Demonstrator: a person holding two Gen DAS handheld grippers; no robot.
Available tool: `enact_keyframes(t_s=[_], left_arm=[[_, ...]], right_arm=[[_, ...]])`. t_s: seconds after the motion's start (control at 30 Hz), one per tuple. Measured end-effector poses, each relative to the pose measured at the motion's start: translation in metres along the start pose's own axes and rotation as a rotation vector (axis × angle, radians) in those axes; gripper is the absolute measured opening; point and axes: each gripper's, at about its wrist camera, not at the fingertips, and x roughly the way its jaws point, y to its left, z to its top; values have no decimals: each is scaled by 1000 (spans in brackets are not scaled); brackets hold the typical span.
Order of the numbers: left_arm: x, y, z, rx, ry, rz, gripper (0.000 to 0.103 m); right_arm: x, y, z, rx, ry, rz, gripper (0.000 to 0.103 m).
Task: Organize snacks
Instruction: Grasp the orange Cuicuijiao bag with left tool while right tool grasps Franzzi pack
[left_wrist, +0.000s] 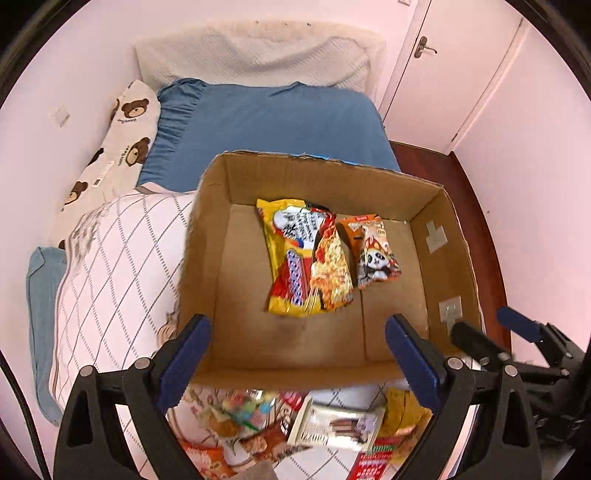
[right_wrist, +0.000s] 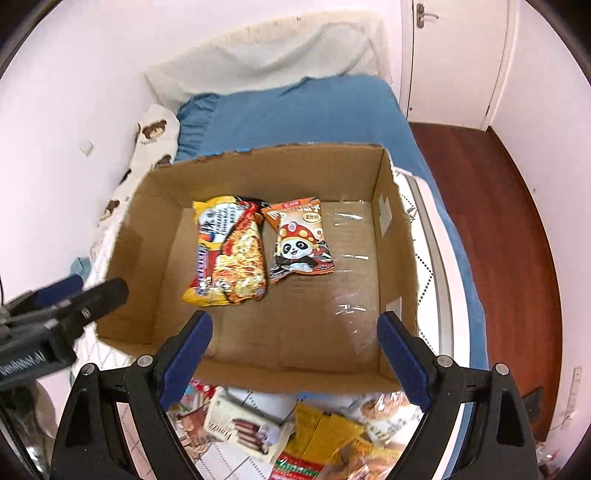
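Observation:
An open cardboard box (left_wrist: 207, 236) (right_wrist: 147, 229) sits on the bed. Inside lie a yellow noodle packet (left_wrist: 308, 258) (right_wrist: 229, 254) and, to its right, an orange panda snack bag (left_wrist: 375, 253) (right_wrist: 301, 240). My left gripper (left_wrist: 297, 354) hangs open above the box's near wall with nothing between its blue pads. My right gripper (right_wrist: 295, 350) is also open and empty over the same near edge. Below both grippers a heap of loose snacks (left_wrist: 332, 424) (right_wrist: 258, 428) lies on the quilt. Each view shows the other gripper at its side.
A blue pillow (left_wrist: 273, 122) and a bear-print cushion (left_wrist: 122, 136) lie behind the box. The checked quilt (left_wrist: 110, 266) covers the bed to the left. A red-brown wooden floor (right_wrist: 498, 229) and white door (right_wrist: 458, 55) are to the right.

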Motion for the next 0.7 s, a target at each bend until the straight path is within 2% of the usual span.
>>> enact_keyframes(t_s=[0.2,0.33,0.47,0.6,0.7], left_arm=[[-18,20,-42,-20,-2,21,97],[-14,50,-87,-45,42,92,97],[15,90,-147,-124,158,151,97],[53,129,-206,-251,285,149,96],[67,144,-232,-322,317,137,96]], right_arm=[[-35,5,-29,38,-45,63,93],[-26,18,-59,-11,9,109,93],[16,56,-97,-227,141,77,93],[71,96,-128,-467,257,-14,93],[104,115,-146,-621,326,-87,93]])
